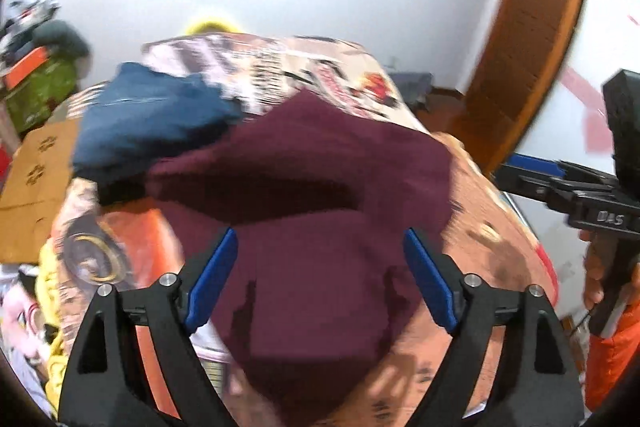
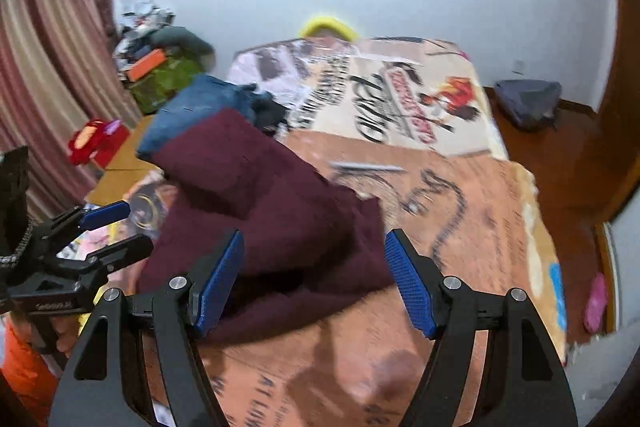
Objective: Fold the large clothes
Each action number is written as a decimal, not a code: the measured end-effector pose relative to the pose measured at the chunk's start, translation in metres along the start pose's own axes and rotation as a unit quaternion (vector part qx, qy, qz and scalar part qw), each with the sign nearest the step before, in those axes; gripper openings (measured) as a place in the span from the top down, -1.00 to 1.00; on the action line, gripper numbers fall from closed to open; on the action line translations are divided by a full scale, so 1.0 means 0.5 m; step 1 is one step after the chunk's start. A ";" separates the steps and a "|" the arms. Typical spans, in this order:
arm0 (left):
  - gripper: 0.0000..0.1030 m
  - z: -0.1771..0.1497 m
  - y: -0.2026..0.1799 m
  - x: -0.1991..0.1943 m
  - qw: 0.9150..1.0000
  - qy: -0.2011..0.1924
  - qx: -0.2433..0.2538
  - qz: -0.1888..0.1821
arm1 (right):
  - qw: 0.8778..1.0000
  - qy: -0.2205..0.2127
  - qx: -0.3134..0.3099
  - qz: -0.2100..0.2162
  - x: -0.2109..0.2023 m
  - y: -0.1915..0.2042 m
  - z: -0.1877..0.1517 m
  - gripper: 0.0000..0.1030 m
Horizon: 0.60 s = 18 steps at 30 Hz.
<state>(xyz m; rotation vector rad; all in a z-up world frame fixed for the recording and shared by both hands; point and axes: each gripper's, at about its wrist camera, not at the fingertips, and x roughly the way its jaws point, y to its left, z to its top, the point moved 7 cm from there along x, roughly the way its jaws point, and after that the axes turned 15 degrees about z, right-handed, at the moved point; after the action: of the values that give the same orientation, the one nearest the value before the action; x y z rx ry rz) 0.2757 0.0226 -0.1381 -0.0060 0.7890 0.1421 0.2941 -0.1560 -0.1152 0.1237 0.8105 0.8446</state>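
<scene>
Blue pads of my left claw [image 1: 320, 279] stand wide apart, gripping nothing, above the maroon garment [image 1: 312, 187] heaped on the bed [image 2: 500, 211]. My right claw [image 2: 314, 279] is open too, its left pad [image 2: 218, 283] at the garment's near edge. Farther left lies a blue garment [image 1: 148, 119].

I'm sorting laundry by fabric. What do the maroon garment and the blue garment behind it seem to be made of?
The maroon garment looks like a thick, matte knit or fleece: it holds soft, bulky folds and shows no sheen. The blue garment looks like denim, going by its mid-blue tone and stiffer creases, though blur hides any weave. Both lie on the printed bedspread.
</scene>
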 end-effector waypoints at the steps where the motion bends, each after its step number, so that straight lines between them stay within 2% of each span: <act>1: -0.69 -0.002 0.024 0.008 1.000 0.003 -0.009 0.012 | 1.000 0.002 0.000 0.009 0.011 0.007 0.007 -0.36; 3: -0.69 -0.018 0.052 0.040 0.999 0.024 -0.021 0.022 | 1.000 0.010 0.001 0.025 0.041 0.016 0.018 -0.36; 7: -0.69 -0.075 0.063 0.101 0.996 0.079 -0.023 0.015 | 0.998 0.045 0.008 0.044 0.106 0.019 0.022 -0.36; 9: -0.69 -0.112 0.056 0.127 0.994 0.104 -0.014 0.016 | 0.997 0.066 0.016 0.035 0.133 0.002 0.008 -0.36; 12: -0.72 -0.150 0.045 0.143 0.994 0.109 -0.007 0.018 | 0.996 0.085 0.019 0.020 0.146 -0.029 -0.015 -0.36; 13: -0.73 -0.161 0.042 0.148 0.994 0.108 -0.004 0.019 | 0.996 0.091 0.018 0.003 0.146 -0.046 -0.027 -0.37; 15: -0.83 -0.175 0.042 0.149 0.994 0.104 0.003 0.019 | 0.995 0.096 -0.003 -0.036 0.141 -0.079 -0.051 -0.73; 18: -0.87 -0.186 0.053 0.150 0.994 0.111 -0.014 0.003 | 0.992 0.107 -0.020 -0.058 0.135 -0.120 -0.098 -0.82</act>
<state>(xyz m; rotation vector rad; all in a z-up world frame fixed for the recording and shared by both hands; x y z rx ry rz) 0.2588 0.0526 -0.2553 -0.0455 1.0086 0.1603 0.3241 -0.1589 -0.2137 -0.0497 0.9912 0.7721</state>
